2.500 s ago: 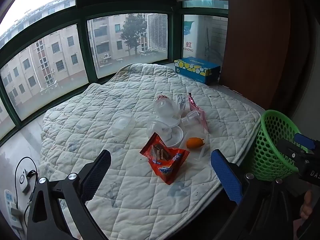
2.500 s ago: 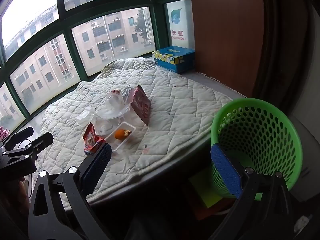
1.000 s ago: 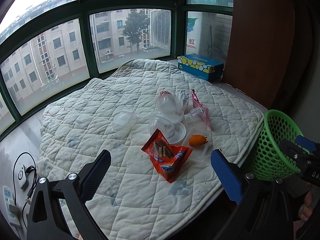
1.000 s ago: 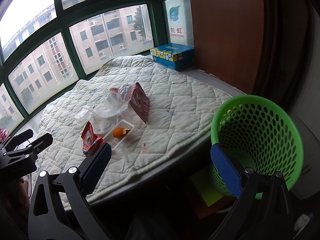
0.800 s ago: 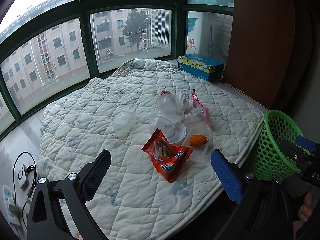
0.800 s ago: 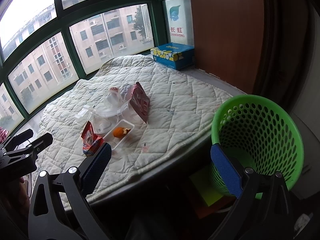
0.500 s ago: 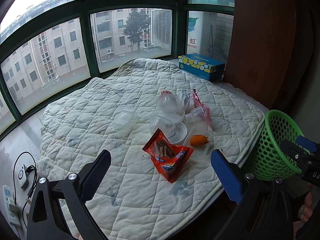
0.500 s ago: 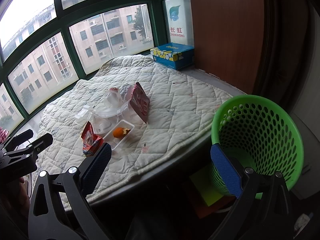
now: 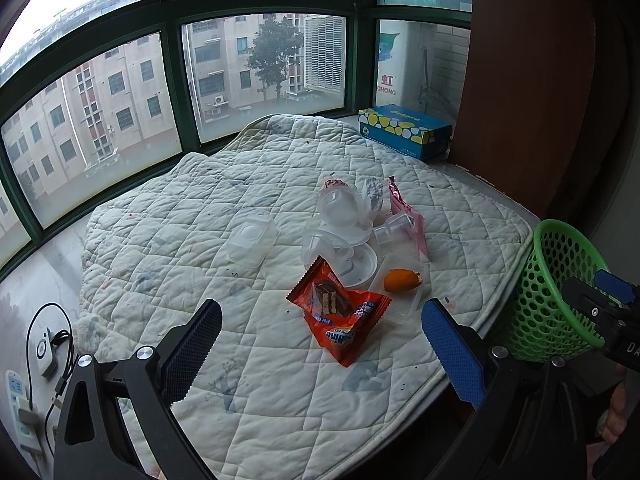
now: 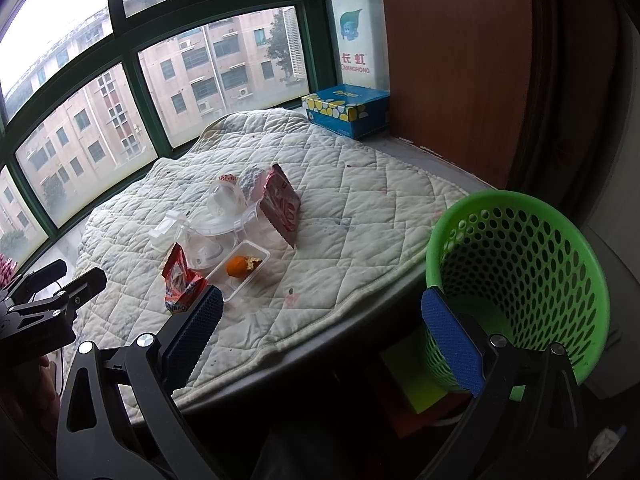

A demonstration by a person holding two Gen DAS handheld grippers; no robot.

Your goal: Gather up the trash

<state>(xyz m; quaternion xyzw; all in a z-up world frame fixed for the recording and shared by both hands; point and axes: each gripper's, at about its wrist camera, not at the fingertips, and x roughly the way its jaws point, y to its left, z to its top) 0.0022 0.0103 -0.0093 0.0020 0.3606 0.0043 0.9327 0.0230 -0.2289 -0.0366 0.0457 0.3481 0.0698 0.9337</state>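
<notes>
Trash lies in a cluster on a white quilted pad (image 9: 168, 248): an orange-red snack wrapper (image 9: 338, 316) (image 10: 180, 280), an orange peel (image 9: 401, 280) (image 10: 239, 266) in a clear tray, clear plastic cups and lids (image 9: 340, 210) (image 10: 224, 202), a clear box (image 9: 250, 236), and a pink wrapper (image 9: 406, 216) (image 10: 282, 206). A green mesh basket (image 9: 560, 288) (image 10: 520, 280) stands off the pad's right edge. My left gripper (image 9: 320, 344) hovers open just short of the snack wrapper, holding nothing. My right gripper (image 10: 320, 332) is open and empty over the pad's near edge, left of the basket.
A blue and yellow tissue box (image 9: 404, 130) (image 10: 348, 108) sits at the far corner by a brown wooden panel (image 10: 452, 60). Green-framed windows ring the ledge. A cable and small devices (image 9: 44, 352) lie on the sill at left. A yellow-green sheet (image 10: 412, 376) lies under the basket.
Both views have drifted only slightly; the left gripper has eased a little back and up from the trash. Nothing on the pad has moved, and both grippers stay open.
</notes>
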